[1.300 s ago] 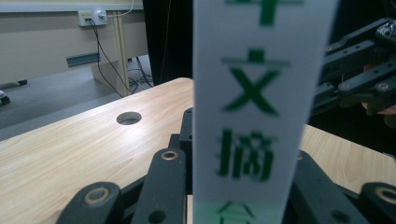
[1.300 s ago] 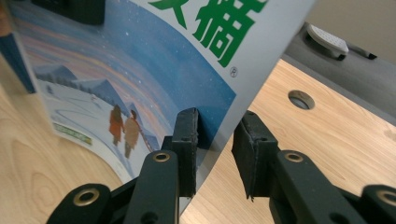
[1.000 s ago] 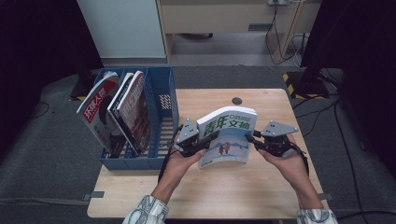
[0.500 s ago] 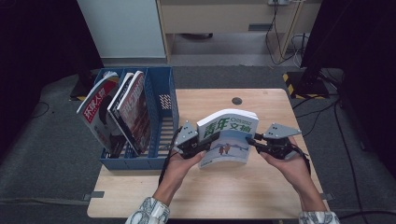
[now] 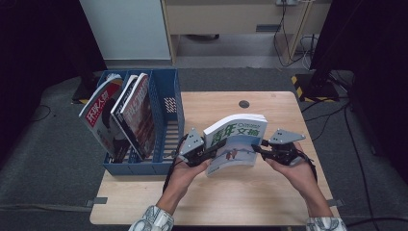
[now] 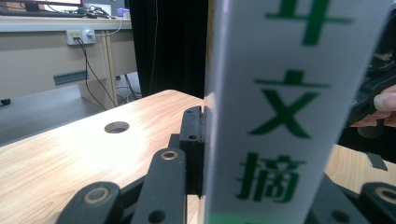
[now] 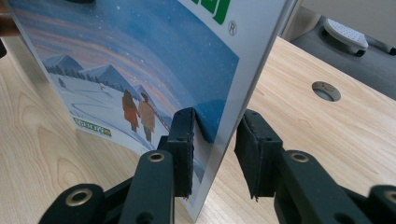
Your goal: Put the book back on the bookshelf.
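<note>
A thick book [image 5: 235, 144] with a white spine, green characters and a blue snow-scene cover stands tilted above the wooden table [image 5: 216, 202], between both hands. My left gripper [image 5: 211, 153] is at its left edge. In the left gripper view the black pad [image 6: 194, 149] presses on the spine [image 6: 289, 116], and its jaws have just been closing. My right gripper [image 5: 255, 147] straddles the right edge. In the right gripper view [image 7: 217, 149] one pad touches the cover [image 7: 140, 60] and the other stands off with a gap. Its jaws have just been opening.
A blue slotted file rack [image 5: 166, 120] stands at the table's left edge, holding a red-titled magazine [image 5: 103, 115] and a darker one [image 5: 139, 113]. A round cable hole [image 5: 244, 104] lies in the tabletop behind the book. Dark curtains and floor cables surround the table.
The book has shifted slightly lower and toward the near side between the two grippers. The right gripper has edged along with it, and the left has stayed put.
</note>
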### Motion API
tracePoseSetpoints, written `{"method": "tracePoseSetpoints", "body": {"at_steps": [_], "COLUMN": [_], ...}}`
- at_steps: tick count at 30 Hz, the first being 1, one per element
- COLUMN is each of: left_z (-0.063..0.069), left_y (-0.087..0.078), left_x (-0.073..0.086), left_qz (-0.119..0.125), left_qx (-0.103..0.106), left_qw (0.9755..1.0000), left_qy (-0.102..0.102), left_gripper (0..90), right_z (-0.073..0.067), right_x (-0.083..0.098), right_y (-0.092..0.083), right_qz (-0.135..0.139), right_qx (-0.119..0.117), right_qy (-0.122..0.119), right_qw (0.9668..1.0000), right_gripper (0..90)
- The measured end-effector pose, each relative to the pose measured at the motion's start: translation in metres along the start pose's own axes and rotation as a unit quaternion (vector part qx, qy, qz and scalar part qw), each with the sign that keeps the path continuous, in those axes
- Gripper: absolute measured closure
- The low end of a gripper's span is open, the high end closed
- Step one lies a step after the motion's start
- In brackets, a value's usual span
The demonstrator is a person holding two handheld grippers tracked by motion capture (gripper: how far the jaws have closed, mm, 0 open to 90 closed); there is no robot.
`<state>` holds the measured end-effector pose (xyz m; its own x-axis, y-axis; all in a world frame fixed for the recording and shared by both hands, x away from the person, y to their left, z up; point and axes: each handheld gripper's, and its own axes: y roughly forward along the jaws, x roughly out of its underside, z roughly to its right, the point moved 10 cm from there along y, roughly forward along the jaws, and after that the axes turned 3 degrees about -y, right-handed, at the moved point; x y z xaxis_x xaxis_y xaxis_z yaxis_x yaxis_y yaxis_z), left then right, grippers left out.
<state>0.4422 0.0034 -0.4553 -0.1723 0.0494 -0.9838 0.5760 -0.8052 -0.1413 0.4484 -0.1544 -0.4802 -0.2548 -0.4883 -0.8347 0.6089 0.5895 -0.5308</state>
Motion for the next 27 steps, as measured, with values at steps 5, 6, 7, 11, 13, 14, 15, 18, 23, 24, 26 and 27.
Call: {"method": "tracePoseSetpoints", "body": {"at_steps": [5,6,7,11,13,14,15,18,23,24,26,27], "left_z": [0.001,0.001,0.001,0.001,0.002,0.002,0.002,0.002,0.004,0.004,0.005,0.006], "left_y": [0.000,0.000,-0.001,-0.001,-0.001,-0.001,-0.001,-0.001,-0.002,-0.002,-0.002,-0.002], "left_x": [0.000,0.000,0.000,0.000,0.001,0.001,0.001,0.001,0.001,0.001,0.001,0.002], "left_qz": [0.002,0.001,0.001,0.000,0.000,0.000,0.000,0.001,0.002,0.002,0.002,0.002], "left_qx": [0.005,0.006,0.007,0.009,0.011,0.012,0.013,0.015,0.021,0.023,0.026,0.027], "left_qw": [1.0000,1.0000,1.0000,1.0000,0.9999,0.9999,0.9999,0.9999,0.9997,0.9997,0.9996,0.9996], "left_qy": [-0.001,0.000,0.000,0.003,0.006,0.006,0.006,0.007,0.008,0.009,0.010,0.009], "left_gripper": [72.8,73.0,73.0,73.3,73.4,73.4,73.5,73.5,73.6,73.6,73.7,73.7], "right_z": [0.001,0.001,0.001,0.002,0.003,0.003,0.003,0.004,0.006,0.006,0.007,0.007], "right_x": [0.005,0.006,0.006,0.011,0.015,0.017,0.018,0.020,0.019,0.019,0.019,0.019], "right_y": [0.006,0.007,0.008,0.014,0.017,0.019,0.021,0.024,0.028,0.029,0.030,0.031], "right_qz": [-0.009,-0.010,-0.010,-0.015,-0.019,-0.022,-0.022,-0.021,-0.023,-0.024,-0.027,-0.028], "right_qx": [0.000,0.000,0.001,-0.004,-0.006,-0.007,-0.007,-0.008,-0.011,-0.011,-0.012,-0.012], "right_qy": [0.000,0.000,0.002,0.005,0.003,0.005,0.005,0.002,-0.003,-0.003,-0.006,-0.008], "right_qw": [1.0000,1.0000,0.9999,0.9999,0.9998,0.9997,0.9997,0.9997,0.9997,0.9997,0.9995,0.9995], "right_gripper": [65.5,65.0,64.7,63.8,63.3,62.9,62.6,62.1,60.8,60.3,59.1,58.6]}}
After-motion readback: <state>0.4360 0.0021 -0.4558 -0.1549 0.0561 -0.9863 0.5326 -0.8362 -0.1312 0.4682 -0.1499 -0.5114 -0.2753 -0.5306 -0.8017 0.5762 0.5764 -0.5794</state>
